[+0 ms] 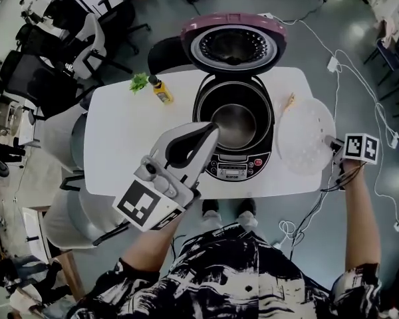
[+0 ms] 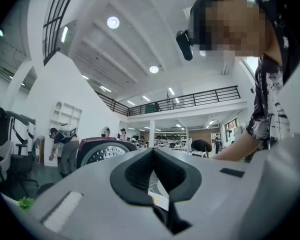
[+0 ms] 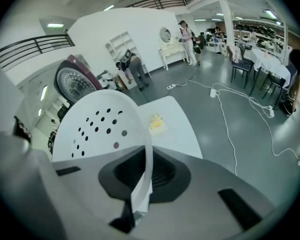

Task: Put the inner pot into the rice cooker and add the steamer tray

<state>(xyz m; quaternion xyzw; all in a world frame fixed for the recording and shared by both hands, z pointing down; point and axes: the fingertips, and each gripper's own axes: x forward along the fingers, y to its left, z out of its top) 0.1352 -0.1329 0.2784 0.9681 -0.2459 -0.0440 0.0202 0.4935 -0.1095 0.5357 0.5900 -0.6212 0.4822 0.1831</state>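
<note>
The rice cooker (image 1: 234,159) stands open on the white table (image 1: 126,145), its maroon lid (image 1: 234,44) tipped back. The shiny inner pot (image 1: 234,123) sits inside the body. My right gripper (image 1: 330,142) is shut on the rim of the white perforated steamer tray (image 1: 303,135), which hangs tilted just right of the cooker. In the right gripper view the tray (image 3: 101,129) rises edge-on from between the jaws of that gripper (image 3: 139,185). My left gripper (image 1: 213,131) hovers over the cooker's left front, shut and holding nothing; its view shows the lid (image 2: 103,151) beyond the closed jaws.
A yellow bottle (image 1: 162,90) and a green bunch (image 1: 139,82) lie at the table's far left. A small yellow item (image 1: 290,100) sits beside the cooker's right. Office chairs (image 1: 86,42) stand at the left, and cables (image 1: 339,65) run over the floor at the right.
</note>
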